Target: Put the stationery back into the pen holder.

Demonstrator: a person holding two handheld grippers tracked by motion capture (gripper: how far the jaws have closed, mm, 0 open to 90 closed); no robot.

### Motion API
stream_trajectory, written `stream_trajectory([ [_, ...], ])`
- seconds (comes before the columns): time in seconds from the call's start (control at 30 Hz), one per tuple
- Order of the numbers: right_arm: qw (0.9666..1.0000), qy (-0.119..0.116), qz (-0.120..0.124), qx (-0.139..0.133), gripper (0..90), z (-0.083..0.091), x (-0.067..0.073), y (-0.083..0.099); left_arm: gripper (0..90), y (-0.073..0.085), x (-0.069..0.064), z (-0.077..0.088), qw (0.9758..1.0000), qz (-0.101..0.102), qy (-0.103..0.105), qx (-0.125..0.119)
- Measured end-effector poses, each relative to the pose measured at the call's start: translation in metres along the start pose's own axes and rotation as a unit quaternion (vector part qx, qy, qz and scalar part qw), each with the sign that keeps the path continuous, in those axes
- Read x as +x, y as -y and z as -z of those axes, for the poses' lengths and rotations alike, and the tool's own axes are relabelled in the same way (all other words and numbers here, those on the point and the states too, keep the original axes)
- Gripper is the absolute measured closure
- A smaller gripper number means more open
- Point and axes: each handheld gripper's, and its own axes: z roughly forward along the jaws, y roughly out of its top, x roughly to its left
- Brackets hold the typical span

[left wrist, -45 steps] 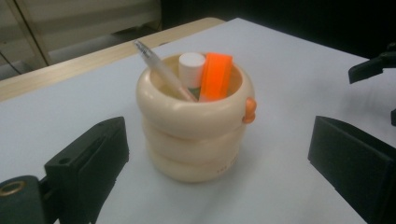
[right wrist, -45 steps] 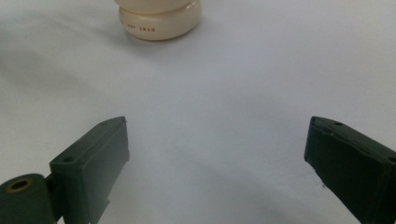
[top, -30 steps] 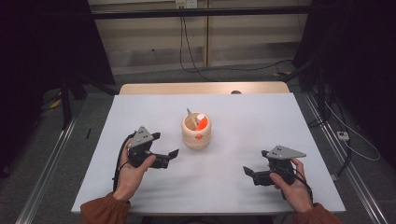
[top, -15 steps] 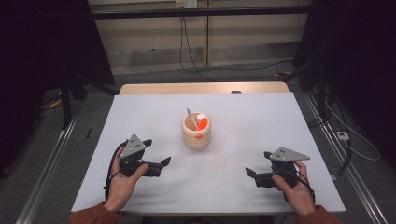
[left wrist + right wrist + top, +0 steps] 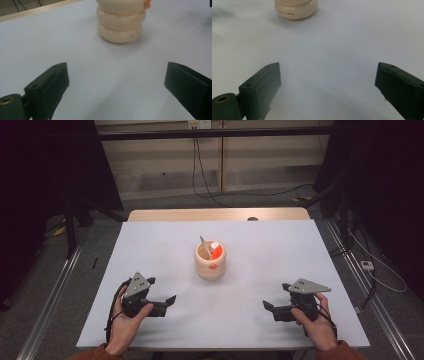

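The left gripper (image 5: 167,302) rests near the table's (image 5: 260,250) front edge, fingers spread and empty. The cream ribbed holder (image 5: 210,260) stands mid-table, well apart from both grippers; its contents are too small to identify. The right gripper (image 5: 267,307) rests likewise, fingers spread.

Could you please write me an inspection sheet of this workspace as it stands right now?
Surface: white table, wooden strip along its far edge.
Job's things: cream ribbed holder upright at the middle, holding an orange-and-white utensil and a grey-handled one.
Clutter: nothing seen.
Grippers: left gripper and right gripper near the front edge, either side of the holder, both with jaws wide apart, empty, apart from the holder.
Cables: black cable loops at the left hand; more cables on the floor beyond the table.
Surroundings: dark curtains at both sides, metal rails on the floor.
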Motion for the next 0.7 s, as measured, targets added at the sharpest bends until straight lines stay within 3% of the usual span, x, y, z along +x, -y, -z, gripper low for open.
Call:
stream_trajectory([
  [0.17, 1.0, 0.0, 0.0, 0.0, 6.3, 0.001, 0.0, 0.0, 5.6, 0.01, 0.0, 0.007, 0.9999, -0.005, -0.007, 0.006],
  [0.57, 1.0, -0.002, 0.002, 0.004, 6.2, -0.001, 0.0, 0.002, 5.6, 0.023, 0.006, 0.01, 0.9996, 0.02, -0.019, -0.009],
  [0.7, 1.0, -0.003, 0.002, 0.004, 6.2, -0.002, 0.0, 0.003, 5.6, 0.023, 0.006, 0.011, 0.9994, 0.019, -0.022, -0.017],
])
